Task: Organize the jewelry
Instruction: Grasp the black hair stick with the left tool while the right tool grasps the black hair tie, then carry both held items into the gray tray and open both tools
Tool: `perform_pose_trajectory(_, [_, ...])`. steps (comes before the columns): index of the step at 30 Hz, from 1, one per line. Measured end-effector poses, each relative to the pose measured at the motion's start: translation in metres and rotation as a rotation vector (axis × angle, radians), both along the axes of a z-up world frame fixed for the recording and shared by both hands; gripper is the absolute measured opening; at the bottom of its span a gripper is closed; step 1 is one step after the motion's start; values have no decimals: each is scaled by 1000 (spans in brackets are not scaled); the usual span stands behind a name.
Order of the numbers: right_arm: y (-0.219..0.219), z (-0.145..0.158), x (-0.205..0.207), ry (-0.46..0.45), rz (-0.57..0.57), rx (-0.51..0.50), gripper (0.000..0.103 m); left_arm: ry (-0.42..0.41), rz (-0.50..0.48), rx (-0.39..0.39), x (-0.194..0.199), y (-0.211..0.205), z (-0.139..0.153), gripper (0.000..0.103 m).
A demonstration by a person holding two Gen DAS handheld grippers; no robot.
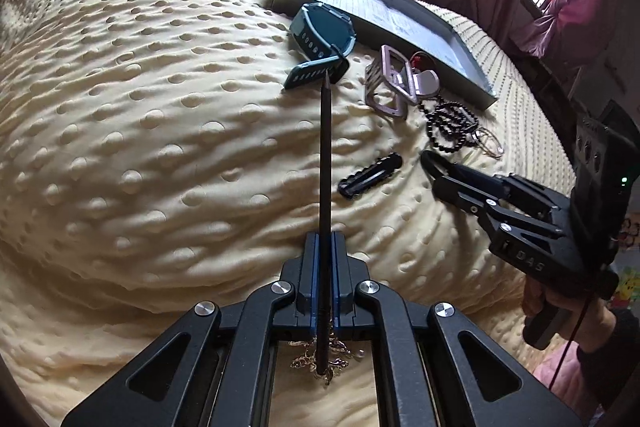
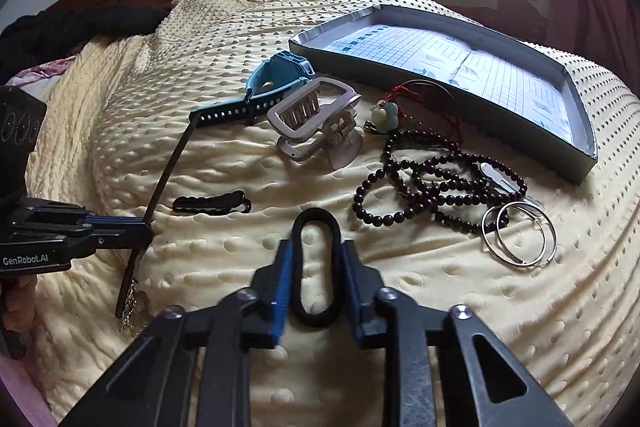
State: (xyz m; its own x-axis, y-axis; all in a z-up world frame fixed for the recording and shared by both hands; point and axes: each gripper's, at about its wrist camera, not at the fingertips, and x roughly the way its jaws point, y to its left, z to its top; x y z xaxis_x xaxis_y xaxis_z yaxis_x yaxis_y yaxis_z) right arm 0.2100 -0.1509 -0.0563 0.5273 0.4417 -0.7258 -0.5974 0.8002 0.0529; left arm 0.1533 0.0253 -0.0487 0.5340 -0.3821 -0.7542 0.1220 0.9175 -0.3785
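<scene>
Here, the scene is set on a bed covered by a cream dotted blanket point(image 2: 440, 307).

Left gripper point(image 1: 324, 247): the jaws are closed narrowly on a thin black hair stick point(image 1: 325, 163), which is held near its lower end; a gold ornament point(image 1: 324, 363) is seen hanging at that end, between the gripper arms. The tip of the stick is seen just at the watch strap, but touching cannot be confirmed.

Right gripper point(image 2: 316, 267): the jaws are half open, and a black elastic hair tie point(image 2: 316, 267) is held between the blue pads point(image 2: 282, 291) as a long loop. In the left wrist view this gripper is seen at the right side, just above the blanket, with a hand point(image 1: 560, 307) around its handle.

Box lid point(image 2: 576, 151): a shallow grey-blue tray with a printed grid sheet inside is placed toward the far right side of the bed. No jewelry is seen in it.

Blue watch point(image 2: 276, 83): placed just beside the near left corner of the tray, with its strap stretched out to the left.

Claw hair clip point(image 2: 312, 119): a pale one, lying just beside the watch, to its right.

Pendant point(image 2: 386, 115): a pale green one on a red cord, between the claw clip and the tray.

Dark bead necklace point(image 2: 432, 187): laid in tangled loops near the front wall of the tray.

Metal hoops point(image 2: 520, 235): two rings, touching the beads at their right end.

Black snap clip point(image 2: 212, 205): lying alone on the blanket, between the two grippers.
</scene>
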Motion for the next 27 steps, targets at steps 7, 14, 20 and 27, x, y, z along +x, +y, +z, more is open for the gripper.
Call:
perform_pose_trajectory(7, [-6, 14, -10, -9, 3, 73, 9, -78, -27, -16, -15, -14, 28, 3])
perform_pose_trajectory(14, [-26, 59, -15, -97, -18, 171, 9, -148, -37, -19, 7, -33, 80, 3])
perform_pose_trajectory(20, [-48, 105, 16, -170, -51, 208, 9, -208, -49, -25, 57, -56, 113, 3])
perform_pose_trajectory(27, [-66, 124, 95, -161, -128, 201, 9, -295, -14, -62, 145, -68, 149, 3])
